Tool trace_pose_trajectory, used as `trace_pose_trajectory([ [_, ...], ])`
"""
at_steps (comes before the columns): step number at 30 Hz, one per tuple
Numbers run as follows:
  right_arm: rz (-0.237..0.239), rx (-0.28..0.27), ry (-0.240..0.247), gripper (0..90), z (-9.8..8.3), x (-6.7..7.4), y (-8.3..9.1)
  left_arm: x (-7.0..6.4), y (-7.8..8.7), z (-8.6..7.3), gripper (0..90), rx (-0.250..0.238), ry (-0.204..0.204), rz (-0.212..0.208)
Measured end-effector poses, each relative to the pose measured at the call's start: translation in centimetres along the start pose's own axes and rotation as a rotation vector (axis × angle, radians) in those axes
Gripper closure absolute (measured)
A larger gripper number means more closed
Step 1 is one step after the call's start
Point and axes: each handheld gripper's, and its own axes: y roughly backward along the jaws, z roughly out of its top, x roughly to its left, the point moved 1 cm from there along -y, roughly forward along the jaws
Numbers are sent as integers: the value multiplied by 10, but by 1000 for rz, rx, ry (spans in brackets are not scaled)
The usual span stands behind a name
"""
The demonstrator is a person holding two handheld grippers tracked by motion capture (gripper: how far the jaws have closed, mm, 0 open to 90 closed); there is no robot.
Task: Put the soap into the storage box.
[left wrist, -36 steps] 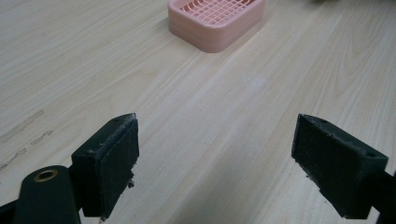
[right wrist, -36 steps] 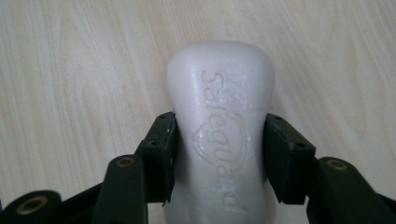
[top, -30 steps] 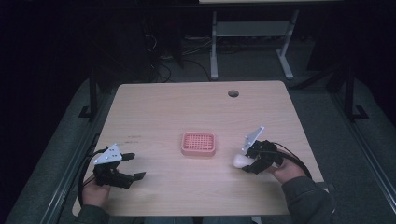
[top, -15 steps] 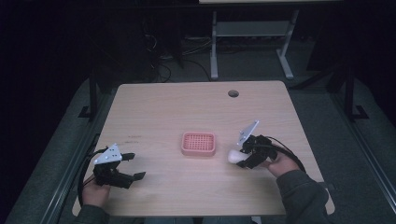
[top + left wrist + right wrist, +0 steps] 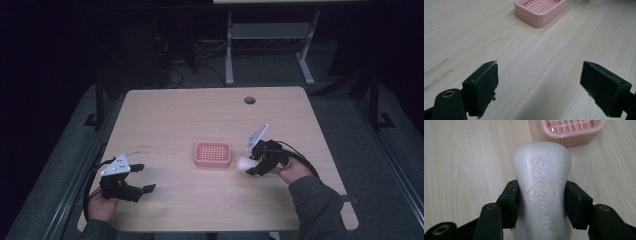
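Observation:
A white bar of soap (image 5: pixel 541 187) with embossed lettering sits between the jaws of my right gripper (image 5: pixel 541 202), which is shut on it. In the high view the soap (image 5: pixel 244 164) hangs just right of the pink slotted soap dish (image 5: pixel 213 153), held by the right gripper (image 5: pixel 256 164) a little above the table. The dish (image 5: pixel 571 130) lies just beyond the soap's tip. My left gripper (image 5: pixel 142 178) rests at the table's front left, open, with bare wood between its pads (image 5: pixel 484 85). The dish (image 5: pixel 539 11) shows far ahead of it.
The wooden table (image 5: pixel 165 120) has a round cable hole (image 5: pixel 249 100) near its far edge. A white metal frame (image 5: pixel 265 35) stands on the floor behind the table. Faint scuff marks (image 5: pixel 436 70) lie on the wood near the left gripper.
My right gripper has carried the soap leftward toward the pink dish and slightly upward. The left gripper has stayed where it was.

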Motion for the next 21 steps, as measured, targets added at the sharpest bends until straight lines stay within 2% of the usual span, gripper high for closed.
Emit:
trace_pose_trajectory([
  [6,4,4,18,488,12,-2,-1,0,0,0,148,1,-1,0],
  [19,20,6,26,488,29,-9,-6,1,0,0,148,-2,-1,1],
  [21,23,-10,24,488,31,-11,-6,1,0,0,148,-1,0,1],
])
